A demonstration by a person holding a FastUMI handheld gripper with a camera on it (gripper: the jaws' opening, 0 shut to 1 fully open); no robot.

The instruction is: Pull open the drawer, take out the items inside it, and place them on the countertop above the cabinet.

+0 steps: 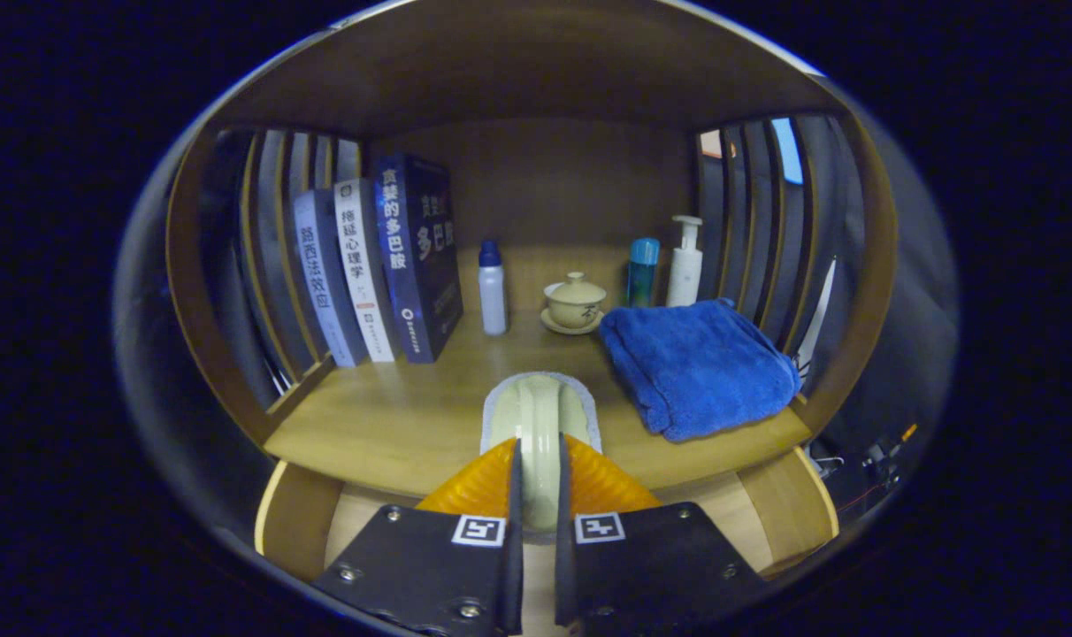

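While gripper [536, 495] pinches pale brush [536, 425] tight, lower gently onto near countertop [386, 425], left of blue towel [700, 363].

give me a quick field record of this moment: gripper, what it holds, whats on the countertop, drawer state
gripper: gripper shut on pale green item, held edge-on between the fingers
held item position: over the front edge of the countertop
left on countertop: three books standing upright
middle: small bottle, lidded teacup on a saucer
right: folded blue towel; behind it a teal bottle and pump bottle
drawer: open drawer below the fingers
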